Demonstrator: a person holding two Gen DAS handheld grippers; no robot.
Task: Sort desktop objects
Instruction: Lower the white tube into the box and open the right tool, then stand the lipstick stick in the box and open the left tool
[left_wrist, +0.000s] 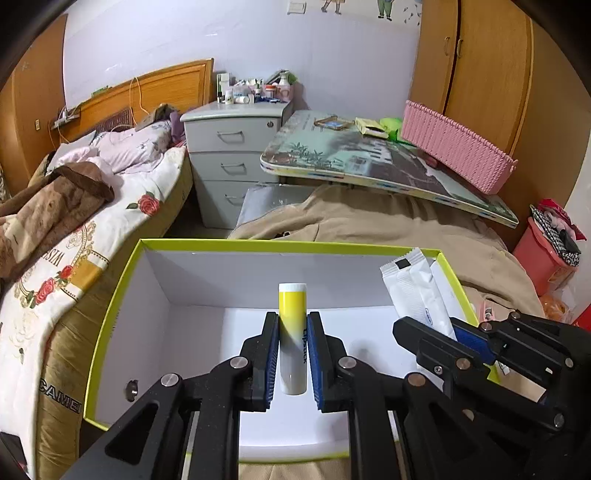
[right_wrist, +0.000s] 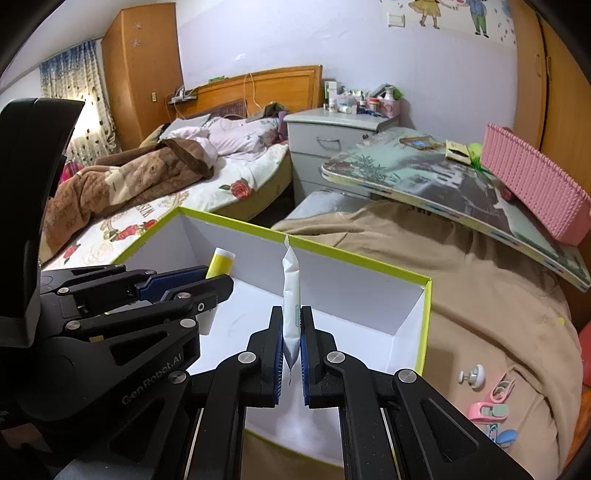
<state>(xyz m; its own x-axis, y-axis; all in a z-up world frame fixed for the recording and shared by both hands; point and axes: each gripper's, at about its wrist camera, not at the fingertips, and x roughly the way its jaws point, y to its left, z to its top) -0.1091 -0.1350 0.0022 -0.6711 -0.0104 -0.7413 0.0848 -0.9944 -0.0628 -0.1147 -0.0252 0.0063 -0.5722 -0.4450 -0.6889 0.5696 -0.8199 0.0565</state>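
Observation:
A white cardboard box (left_wrist: 110, 314) with a lime-green rim sits open on a tan cloth. My left gripper (left_wrist: 293, 325) is shut on a yellow-and-white lipstick tube (left_wrist: 292, 332), held upright over the box's floor. To its right, my right gripper (left_wrist: 439, 330) is shut on a white sachet (left_wrist: 413, 291). In the right wrist view the right gripper (right_wrist: 291, 321) pinches the sachet (right_wrist: 291, 288) edge-on above the box (right_wrist: 424, 314), and the left gripper (right_wrist: 207, 284) holds the lipstick tube (right_wrist: 220, 263) at the left.
A tan cloth (right_wrist: 480, 295) covers the surface under the box. On it at the right lie a white knob hook (right_wrist: 472, 376), pink clips (right_wrist: 487, 410) and a blue clip. Behind stand a tilted picture board (left_wrist: 369, 158) with a pink basket (left_wrist: 454, 147), a grey drawer unit (left_wrist: 232, 147) and a bed (left_wrist: 74, 221).

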